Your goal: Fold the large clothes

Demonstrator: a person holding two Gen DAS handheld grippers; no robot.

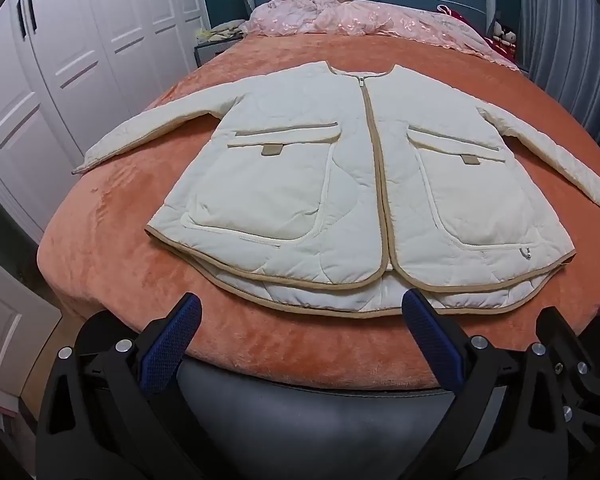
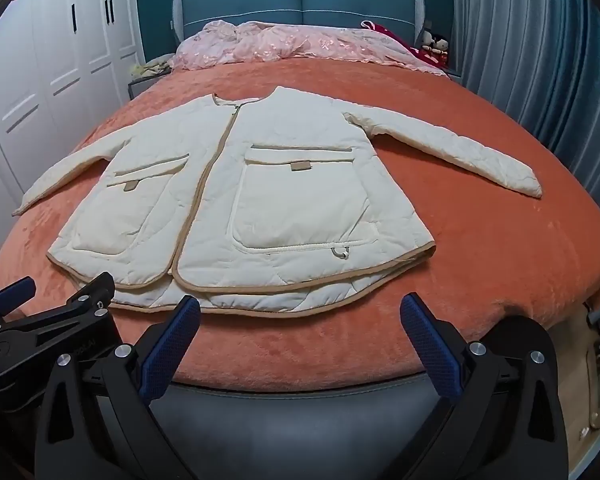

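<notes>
Both tongs, left (image 1: 300,312) and right (image 2: 300,314), gape wide before a quilted cream jacket (image 1: 340,192) on plush orange bedspread (image 1: 112,248).

I see bare orange blanket (image 1: 100,264) along the near bed edge, open room for both tools between me and the jacket (image 1: 340,184) hem. The 2 sleeves lie spread outward, leaving clear blanket beside each cuff. At the head, a heaped pink quilt (image 2: 284,46) blocks the far end. Wardrobe doors (image 1: 60,60) close the left side, curtains (image 2: 540,60) the right.
</notes>
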